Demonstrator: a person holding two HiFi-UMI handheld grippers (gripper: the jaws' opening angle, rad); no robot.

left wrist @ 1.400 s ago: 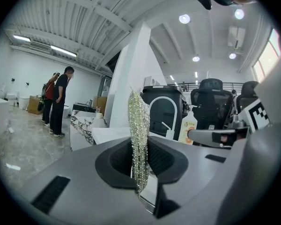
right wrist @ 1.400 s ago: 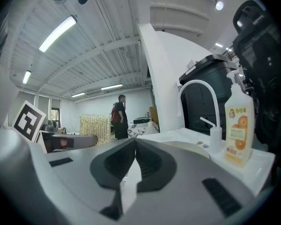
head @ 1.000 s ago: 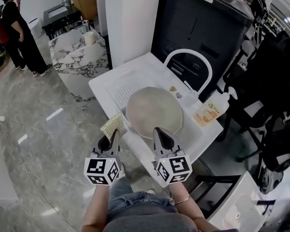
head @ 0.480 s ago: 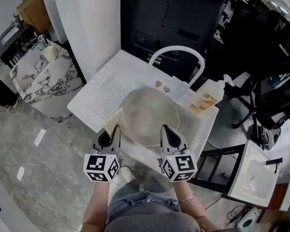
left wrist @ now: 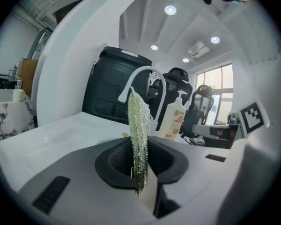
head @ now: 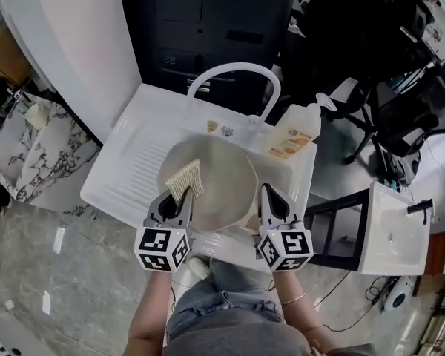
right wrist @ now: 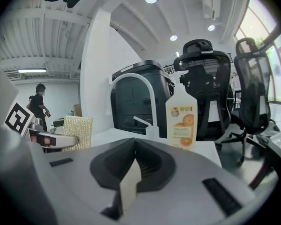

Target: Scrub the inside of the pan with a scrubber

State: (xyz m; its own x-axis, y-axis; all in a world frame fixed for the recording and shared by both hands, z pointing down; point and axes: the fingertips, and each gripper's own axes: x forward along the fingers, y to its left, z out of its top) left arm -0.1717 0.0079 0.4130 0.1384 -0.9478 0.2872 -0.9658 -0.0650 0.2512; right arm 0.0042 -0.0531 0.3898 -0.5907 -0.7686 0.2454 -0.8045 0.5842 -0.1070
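Note:
A round beige pan [head: 219, 188] lies in the basin of the white sink [head: 297, 176]. My left gripper [head: 178, 201] is shut on a glittery yellow-green scrubber [head: 187, 181], which hangs over the pan's left part. In the left gripper view the scrubber [left wrist: 138, 139] stands edge-on, pinched between the jaws of the left gripper [left wrist: 140, 170]. My right gripper [head: 271, 196] is at the pan's right near rim, shut, with nothing between its jaws. The right gripper view shows the right gripper [right wrist: 131, 172] closed and the scrubber [right wrist: 77, 132] off to the left.
A white arched faucet [head: 233, 76] rises behind the basin. An orange-label soap bottle [head: 293, 136] stands at the back right. The ribbed drainboard [head: 137, 162] lies left of the pan. A black cabinet [head: 208, 21] is behind, and office chairs [head: 356, 58] are to the right.
Both grippers have come forward over the sink. The scrubber, earlier at the pan's left front edge, is now over the pan's left part. The head view has swung left.

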